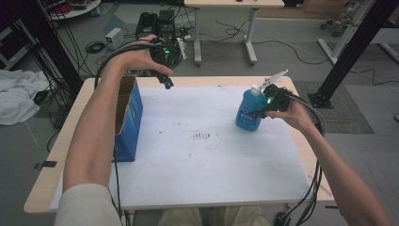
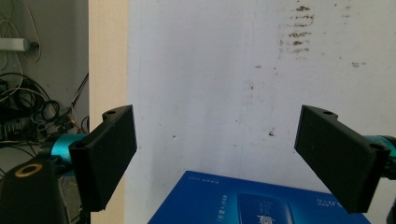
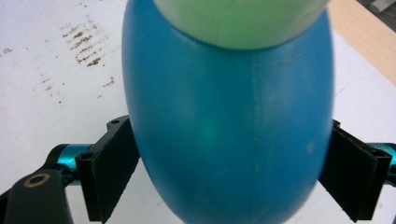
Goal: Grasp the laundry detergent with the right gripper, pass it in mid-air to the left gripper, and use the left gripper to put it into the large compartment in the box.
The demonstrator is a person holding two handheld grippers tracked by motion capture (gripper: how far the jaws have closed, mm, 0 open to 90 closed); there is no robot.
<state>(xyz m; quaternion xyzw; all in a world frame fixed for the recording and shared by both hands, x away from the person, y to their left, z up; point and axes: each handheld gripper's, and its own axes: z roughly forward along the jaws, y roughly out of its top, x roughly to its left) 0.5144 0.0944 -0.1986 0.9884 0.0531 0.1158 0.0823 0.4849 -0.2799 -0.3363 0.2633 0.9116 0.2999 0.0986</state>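
A blue bottle [image 1: 247, 113] with a white cap [image 1: 255, 88] is at the right rear of the white sheet [image 1: 197, 174]. My right gripper [image 1: 259, 112] comes at it from the right and is shut on it. In the right gripper view both jaws press the sides of the blue bottle [image 3: 229, 130], and the right gripper [image 3: 229, 158] sits low on its body. My left gripper [image 1: 167, 84] is held up over the table's back edge, near an open blue box [image 1: 128, 122]. The left gripper [image 2: 217, 123] is open and holds nothing, with the blue box [image 2: 243, 203] below it.
The wooden table [image 1: 47, 174] carries the white sheet, which has a patch of dark smudges [image 1: 202, 136] in its middle. Cables trail from both grippers. Beyond the table are another table's legs [image 1: 249, 42], floor cables and dark equipment [image 1: 155, 23].
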